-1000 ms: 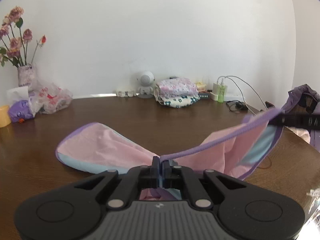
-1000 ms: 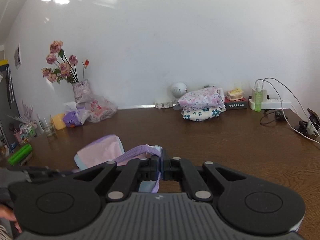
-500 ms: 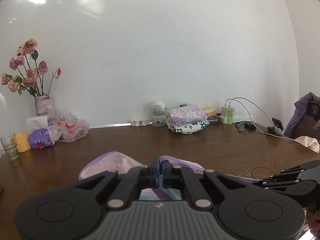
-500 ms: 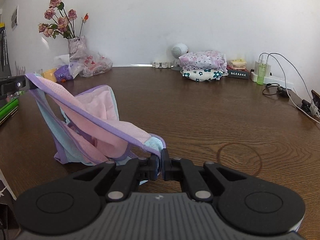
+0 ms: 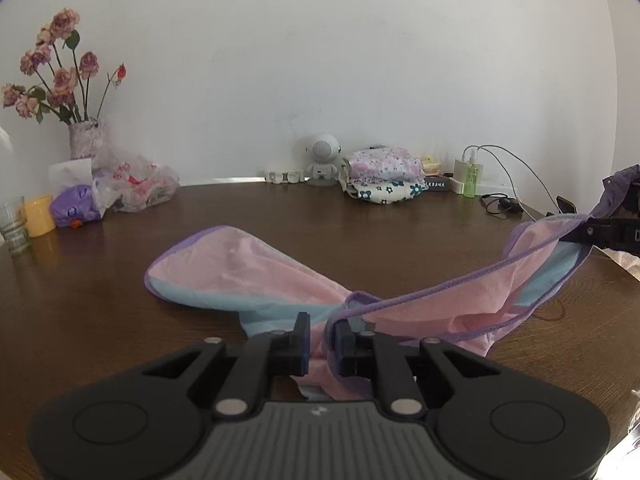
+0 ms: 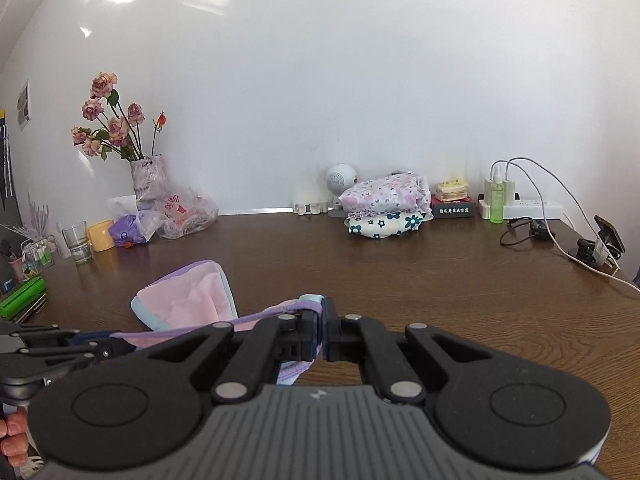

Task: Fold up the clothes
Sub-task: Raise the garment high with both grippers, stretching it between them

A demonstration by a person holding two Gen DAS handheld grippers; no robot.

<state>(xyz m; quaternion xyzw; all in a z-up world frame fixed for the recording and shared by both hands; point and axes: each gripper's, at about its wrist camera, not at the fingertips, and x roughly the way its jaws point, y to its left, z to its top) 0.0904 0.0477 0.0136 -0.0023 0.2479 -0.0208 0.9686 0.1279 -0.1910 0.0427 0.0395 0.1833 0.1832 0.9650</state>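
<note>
A pink garment (image 5: 248, 268) with purple trim and pale blue panels lies partly on the brown table (image 5: 400, 240). My left gripper (image 5: 322, 338) has its jaws slightly parted, and the purple waistband rests against the right finger (image 5: 340, 340). My right gripper (image 6: 322, 336) is shut on the other end of the waistband (image 6: 312, 308) and holds it above the table; it also shows at the right edge of the left wrist view (image 5: 600, 234). The waistband stretches taut between the two. The garment's far end (image 6: 188, 300) rests on the table.
At the back stand a stack of folded floral clothes (image 5: 382, 180), a small white robot figure (image 5: 322, 158), a green bottle with charger and cables (image 5: 472, 176), and a vase of roses (image 5: 84, 136) beside plastic bags, a yellow cup (image 5: 38, 216) and a glass.
My left gripper's jaws have parted slightly; they were shut on the waistband before. Both grippers swung, and the garment again hangs stretched between them, its far end on the table.
</note>
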